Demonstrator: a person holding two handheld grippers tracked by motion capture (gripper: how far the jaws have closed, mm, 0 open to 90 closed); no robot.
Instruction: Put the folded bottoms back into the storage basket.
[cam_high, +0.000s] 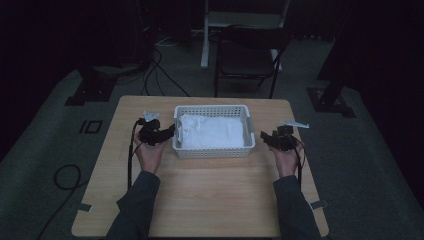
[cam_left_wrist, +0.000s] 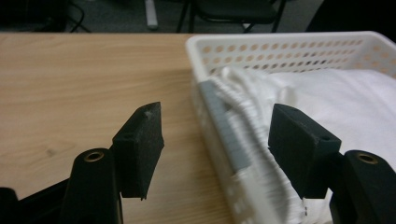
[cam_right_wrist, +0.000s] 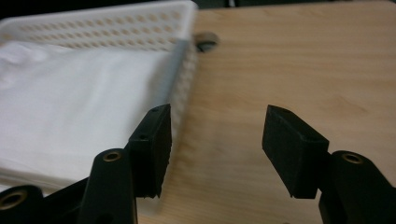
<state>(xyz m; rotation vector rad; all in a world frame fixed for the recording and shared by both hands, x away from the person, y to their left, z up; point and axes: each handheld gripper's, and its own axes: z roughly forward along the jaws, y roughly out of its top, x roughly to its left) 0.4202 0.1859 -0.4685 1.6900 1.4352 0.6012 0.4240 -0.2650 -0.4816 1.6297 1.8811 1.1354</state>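
Note:
A white perforated basket (cam_high: 214, 150) sits at the middle of the wooden table (cam_high: 210, 200), with a folded white cloth (cam_high: 212, 131) inside it. My left gripper (cam_high: 172, 131) is at the basket's left wall. In the left gripper view its jaws (cam_left_wrist: 215, 140) stand open astride the basket's rim (cam_left_wrist: 289, 44) and the cloth's ribbed edge (cam_left_wrist: 243, 121), one jaw over the table and the other against the cloth. My right gripper (cam_high: 263, 136) is open just off the basket's right wall. Between its jaws (cam_right_wrist: 217, 144) is bare wood, with the basket (cam_right_wrist: 107, 30) and cloth (cam_right_wrist: 79, 93) to their left.
A dark chair (cam_high: 250, 55) and a white post stand behind the table's far edge. Cables (cam_high: 67, 177) lie on the grey floor at the left. The table's near half is bare wood between the person's forearms.

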